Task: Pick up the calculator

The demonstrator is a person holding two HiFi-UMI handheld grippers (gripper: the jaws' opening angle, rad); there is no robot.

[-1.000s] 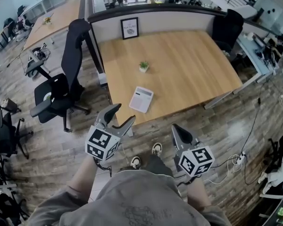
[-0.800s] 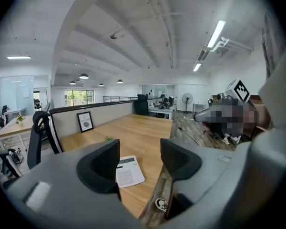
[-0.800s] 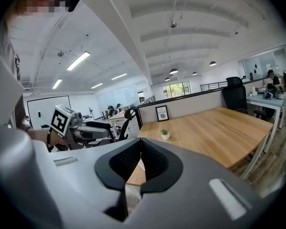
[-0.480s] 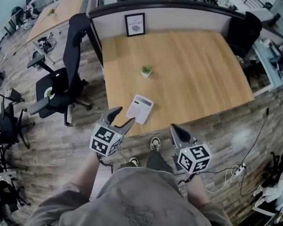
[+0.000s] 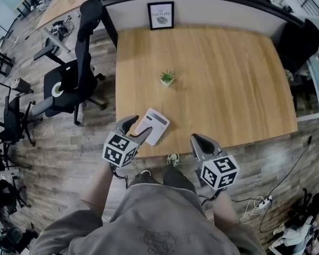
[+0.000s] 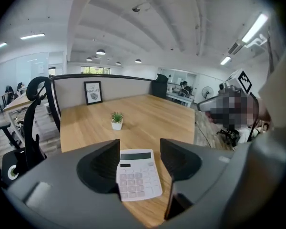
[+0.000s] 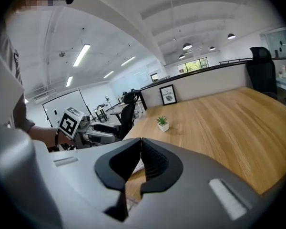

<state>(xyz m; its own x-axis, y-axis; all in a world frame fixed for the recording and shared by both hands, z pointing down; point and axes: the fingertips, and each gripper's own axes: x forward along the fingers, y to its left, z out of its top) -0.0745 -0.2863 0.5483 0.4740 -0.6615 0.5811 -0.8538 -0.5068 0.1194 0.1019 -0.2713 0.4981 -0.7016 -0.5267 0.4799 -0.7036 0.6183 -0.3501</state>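
Note:
A white calculator (image 5: 154, 125) lies flat near the front edge of the wooden desk (image 5: 218, 78). My left gripper (image 5: 139, 126) is open, with its tips at the calculator's near left corner. In the left gripper view the calculator (image 6: 137, 174) lies just ahead between the two spread jaws of the left gripper (image 6: 139, 148); I cannot tell whether they touch it. My right gripper (image 5: 194, 138) hangs shut at the desk's front edge, to the right of the calculator, holding nothing. In the right gripper view, the right gripper (image 7: 140, 146) has its jaws pressed together.
A small potted plant (image 5: 167, 78) stands mid-desk behind the calculator, and a framed picture (image 5: 161, 15) leans on the back partition. A black office chair (image 5: 69, 84) is left of the desk. My feet are on the wooden floor below the desk edge.
I have stepped closer to the desk. Both grippers moved forward; the left one now reaches the calculator's near corner, still open. The right one stays shut.

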